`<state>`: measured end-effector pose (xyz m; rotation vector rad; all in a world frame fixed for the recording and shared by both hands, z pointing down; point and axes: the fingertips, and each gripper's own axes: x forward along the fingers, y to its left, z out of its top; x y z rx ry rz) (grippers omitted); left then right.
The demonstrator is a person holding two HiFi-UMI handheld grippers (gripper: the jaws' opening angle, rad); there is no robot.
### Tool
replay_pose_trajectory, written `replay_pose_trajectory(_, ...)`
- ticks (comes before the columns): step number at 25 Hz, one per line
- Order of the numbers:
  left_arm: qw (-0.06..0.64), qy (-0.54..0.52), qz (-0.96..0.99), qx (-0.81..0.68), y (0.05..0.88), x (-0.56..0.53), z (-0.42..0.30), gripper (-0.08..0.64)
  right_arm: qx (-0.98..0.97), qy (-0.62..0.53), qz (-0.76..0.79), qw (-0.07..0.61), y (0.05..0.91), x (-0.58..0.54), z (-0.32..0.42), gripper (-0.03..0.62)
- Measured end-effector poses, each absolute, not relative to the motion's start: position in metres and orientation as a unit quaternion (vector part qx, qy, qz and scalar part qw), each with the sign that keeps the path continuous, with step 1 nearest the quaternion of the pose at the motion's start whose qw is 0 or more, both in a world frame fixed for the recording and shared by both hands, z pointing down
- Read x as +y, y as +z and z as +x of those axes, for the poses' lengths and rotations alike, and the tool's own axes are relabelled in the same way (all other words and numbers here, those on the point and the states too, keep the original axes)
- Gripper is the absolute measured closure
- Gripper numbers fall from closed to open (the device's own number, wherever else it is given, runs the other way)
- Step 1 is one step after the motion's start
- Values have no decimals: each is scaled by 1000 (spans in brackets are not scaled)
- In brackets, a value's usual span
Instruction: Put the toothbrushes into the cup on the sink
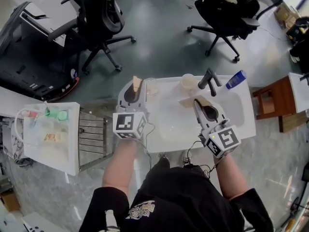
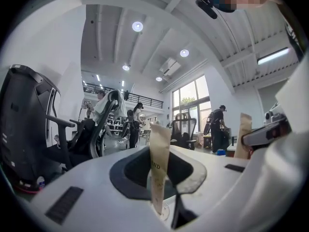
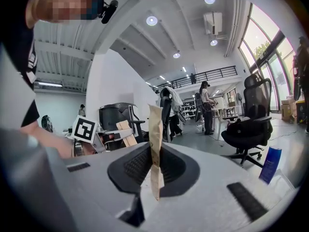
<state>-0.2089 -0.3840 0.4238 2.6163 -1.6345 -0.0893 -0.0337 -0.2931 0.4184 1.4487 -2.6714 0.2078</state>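
Over the white rect. sink point(image 1: 244, 117), left gripper point(image 1: 136, 85) at its left rim and right gripper point(image 1: 199, 102) above the basin each pinch a flat tan paper-wrapped pack, left toothbrush point(image 2: 158, 151) & right toothbrush point(image 3: 155, 129), w/ the pale round cup point(image 1: 188, 82) on the back rim beside the dark faucet point(image 1: 210, 79).
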Motion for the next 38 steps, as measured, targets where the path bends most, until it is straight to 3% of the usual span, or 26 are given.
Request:
replay_pose_trajectory(18, 118, 7, 845, -522, 528, -427, -218, 497, -848, 85, 517, 78, 438, -299, -32, 557)
replay_pose_trajectory(27, 114, 25, 838, -534, 540, -425, -222, 494, -849, 88, 516, 73, 440, -297, -34, 557)
replay_pose_trajectory(38, 92, 29, 835, -542, 521, -420, -221, 396, -857, 83, 505, 61, 429, -298, -32, 557)
